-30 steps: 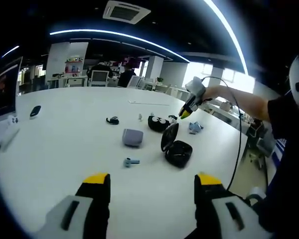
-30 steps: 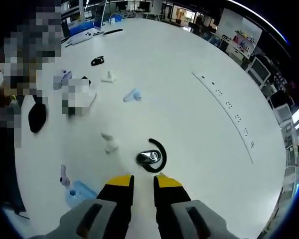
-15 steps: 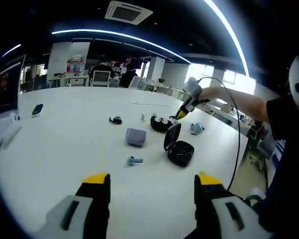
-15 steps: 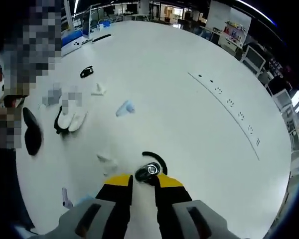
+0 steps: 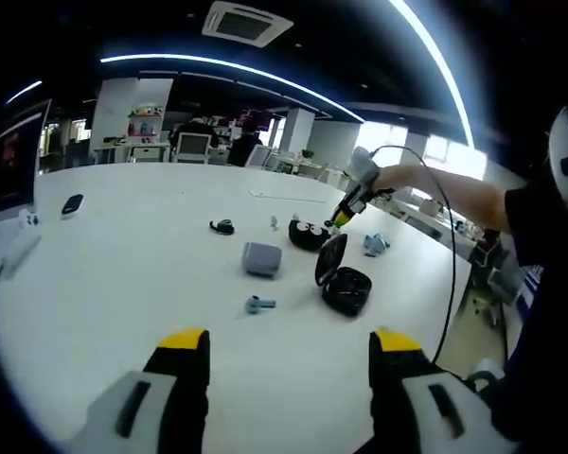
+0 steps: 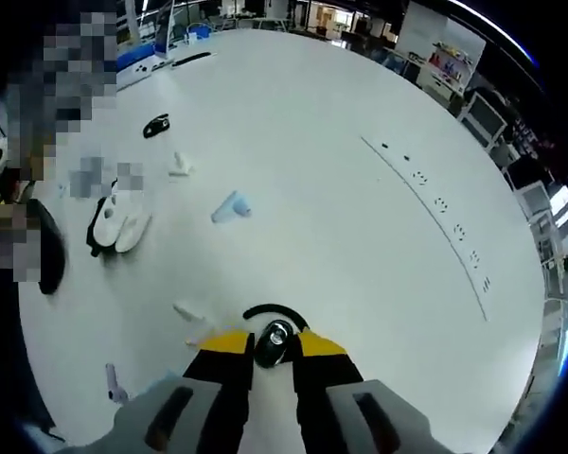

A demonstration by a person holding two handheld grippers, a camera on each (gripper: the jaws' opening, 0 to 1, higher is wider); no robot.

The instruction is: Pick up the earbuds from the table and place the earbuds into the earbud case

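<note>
- While the person works at a wide white table (image 5: 123,274), the left gripper view looks along the left gripper (image 5: 290,364), whose yellow-tipped jaws stand wide apart with nothing between them, hovering over bare tabletop.
- The open black earbud case (image 5: 341,284) is the landmark: its lid stands up and its hollow faces upward.
- Just to the left of the case lie a grey closed pouch (image 5: 262,258) and, nearer the camera, a small blue-grey earbud (image 5: 257,305).
- Beyond the case, the right gripper (image 5: 340,218) reaches down over a second dark case (image 5: 309,234).
- In the right gripper view, the right gripper (image 6: 272,348) has its jaws close together around a black ear-hook earbud (image 6: 273,331); its silver-faced body sits between the tips and its hook curves out beyond them.
- Whether the tips are truly pinching the earbud I cannot tell.
- Further off lie a pale blue earbud (image 6: 230,206) and an open case holding white buds (image 6: 118,227).
- The step in hand looks like picking up the earbud; the next move calls for a firm pinch, a lift, and a carry to the open black case.
</note>
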